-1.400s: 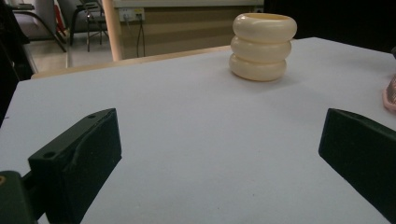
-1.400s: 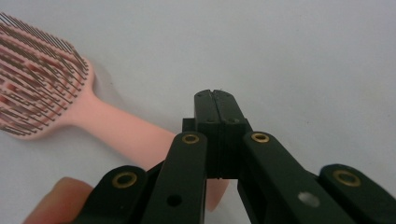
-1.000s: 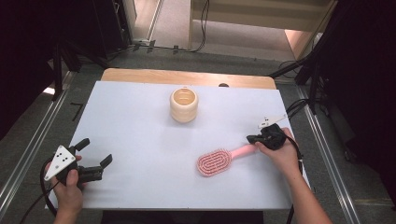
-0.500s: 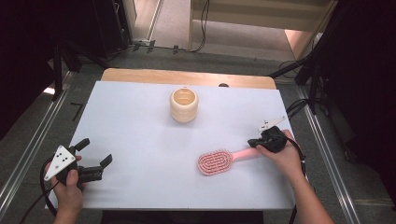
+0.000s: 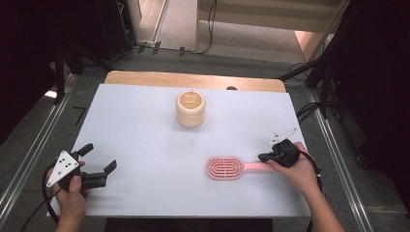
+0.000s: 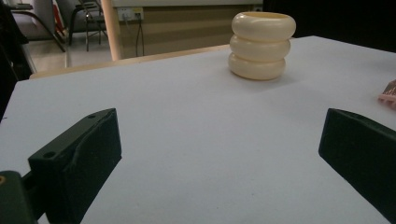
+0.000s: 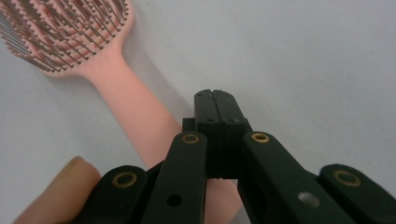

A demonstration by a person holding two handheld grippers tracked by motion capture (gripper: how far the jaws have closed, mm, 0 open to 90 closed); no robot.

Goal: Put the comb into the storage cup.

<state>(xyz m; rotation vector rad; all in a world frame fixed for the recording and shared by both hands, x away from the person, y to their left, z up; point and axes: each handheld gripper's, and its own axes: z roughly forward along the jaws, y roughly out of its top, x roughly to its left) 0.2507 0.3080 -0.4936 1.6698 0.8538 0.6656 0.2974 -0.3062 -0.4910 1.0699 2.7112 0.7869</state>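
Against the frames from a second and half a second ago, the left gripper (image 5: 99,163) sits where it was at the near left corner of the white table (image 5: 145,135), and the cream ribbed cup (image 5: 190,108) has not shifted. The pink hairbrush (image 5: 226,167) looks to have turned a little: a second ago its handle angled up toward the right gripper (image 5: 263,157), and now it lies nearly level across the table, bristles up, head to the left and handle to the right. The right hand (image 5: 300,170) has come slightly nearer the table's front edge along with it.

Counting from left to right: one left gripper, held in the left hand (image 5: 72,195), its jaws spread wide with nothing between them; in the left gripper view only bare table lies between the two black pads (image 6: 88,158). One cup, a stack of three rounded rings, stands upright toward the far middle of the table, well apart from both grippers. One hairbrush lies right of centre, nearer the front. One right gripper is at the handle's end; in the right gripper view its jaws are pressed together, nothing clamped, with the handle (image 7: 140,116) passing beneath and to the left of them. A fingertip (image 7: 60,191) rests beside that handle. Whether the closed jaws touch the handle cannot be told.
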